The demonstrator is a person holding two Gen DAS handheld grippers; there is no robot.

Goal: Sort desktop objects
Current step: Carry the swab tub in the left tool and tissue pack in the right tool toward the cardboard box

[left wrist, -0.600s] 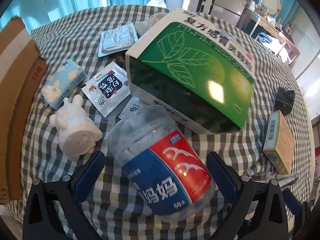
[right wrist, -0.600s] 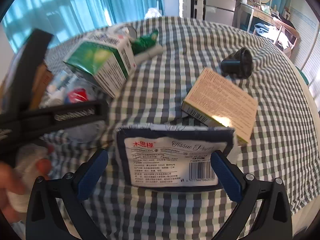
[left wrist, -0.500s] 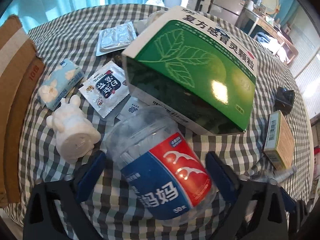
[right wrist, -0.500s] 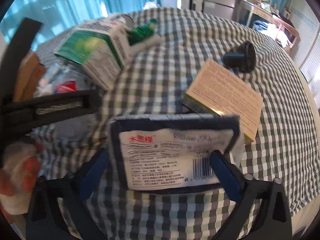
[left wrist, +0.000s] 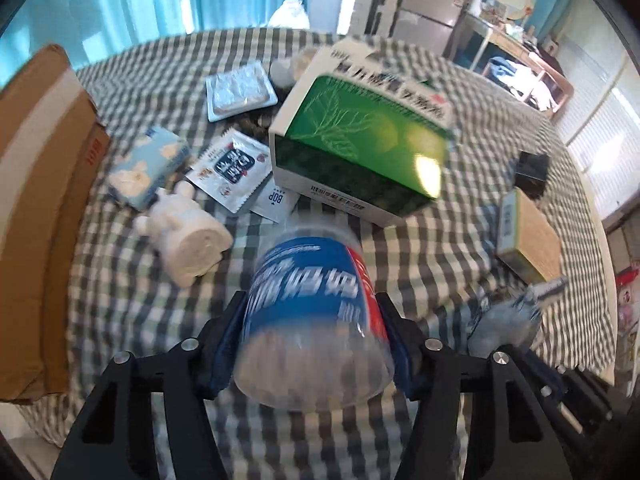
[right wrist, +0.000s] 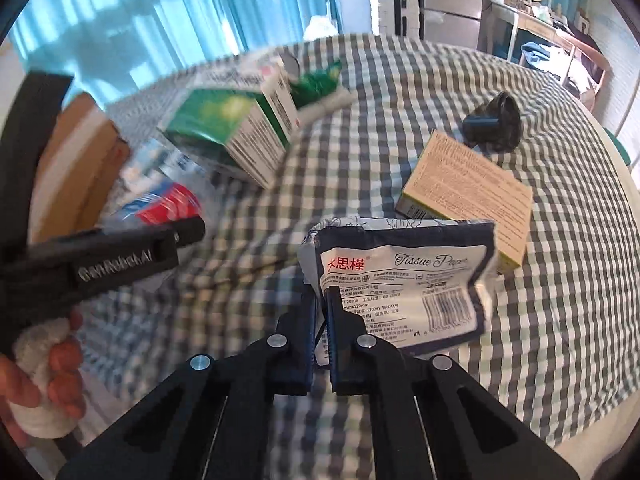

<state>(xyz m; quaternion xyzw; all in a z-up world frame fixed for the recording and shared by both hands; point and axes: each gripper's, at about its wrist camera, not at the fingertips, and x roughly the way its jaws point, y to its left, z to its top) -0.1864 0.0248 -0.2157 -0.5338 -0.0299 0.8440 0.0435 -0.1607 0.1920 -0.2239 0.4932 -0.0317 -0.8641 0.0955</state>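
Through the left wrist camera, the left gripper that stood wide on either side of the plastic jar half a second ago has now closed, its blue pads pressed against the jar's two sides. The jar, which lay tilted on the cloth, sits deep between the fingers with its clear round base turned toward the lens; it is a see-through cylinder with a glossy blue and red label, smeared by motion. Beyond it on the checked tablecloth lie a big green and white carton, a matt white figurine on its side, a crinkly foil sachet and a pale blue tissue pack. A brown cardboard box stands at the left edge.

Through the right wrist camera, the right gripper was spread around the tissue packet before; now its jaws are nearly together, pinching the packet's left edge. The soft white wrapper with navy border hangs crumpled to the right of the fingers. Behind it rests a flat tan carton, with a dark round object farther back. At left, a person's hand grips the other tool's handle.
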